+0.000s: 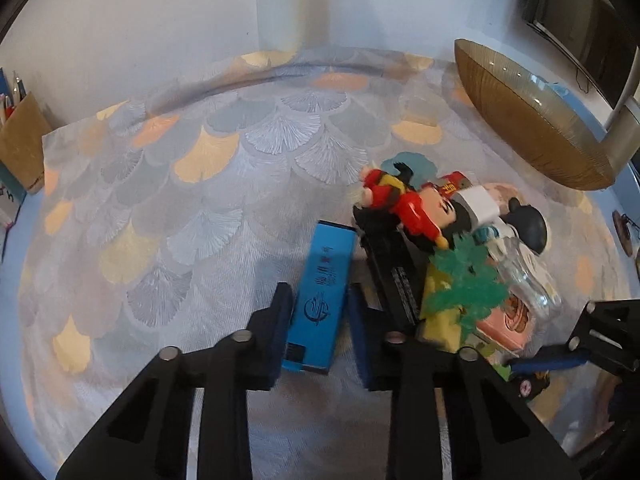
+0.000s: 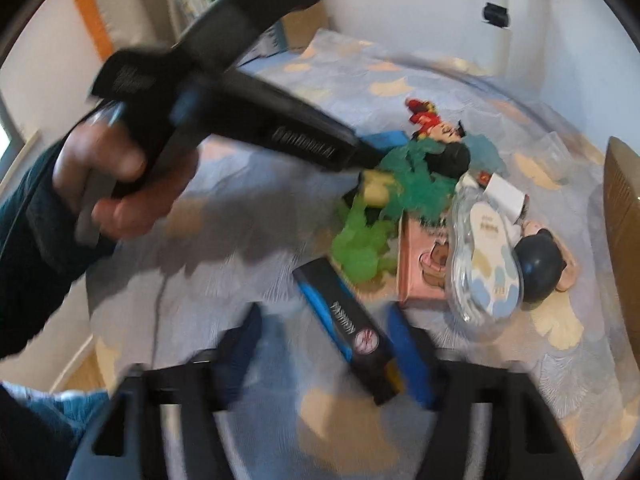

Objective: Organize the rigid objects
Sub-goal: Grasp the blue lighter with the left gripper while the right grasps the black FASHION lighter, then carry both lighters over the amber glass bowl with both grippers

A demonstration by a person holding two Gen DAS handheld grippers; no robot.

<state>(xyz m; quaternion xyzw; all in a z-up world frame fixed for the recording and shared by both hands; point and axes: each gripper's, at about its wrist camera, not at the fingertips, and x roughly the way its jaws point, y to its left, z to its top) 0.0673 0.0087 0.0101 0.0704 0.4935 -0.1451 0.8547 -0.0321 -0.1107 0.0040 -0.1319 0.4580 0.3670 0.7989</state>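
Blue box (image 1: 320, 300) clenched in left tool (image 1: 318, 320); right tool (image 2: 324, 344) agape around one black box (image 2: 352, 336).

The left hand-held gripper (image 1: 318, 320) has its two blue-padded fingers (image 1: 280, 320) closed against the long sides of a flat bright-blue rectangular box (image 1: 320, 300) lying on the bench's grey cloth with fan-shaped yellow and white patterns (image 1: 200, 200). Just right of it lies a long black rectangular box (image 1: 390, 268), touching a heap: a red-and-black toy figure (image 1: 400, 196), a green plastic leafy sprig (image 1: 464, 284), a clear plastic bottle (image 1: 528, 280) and a pink box (image 1: 512, 328). A wide brown ribbed bowl (image 1: 532, 120) stands farther back. The right hand-held gripper (image 1: 592, 340) shows at the right edge.
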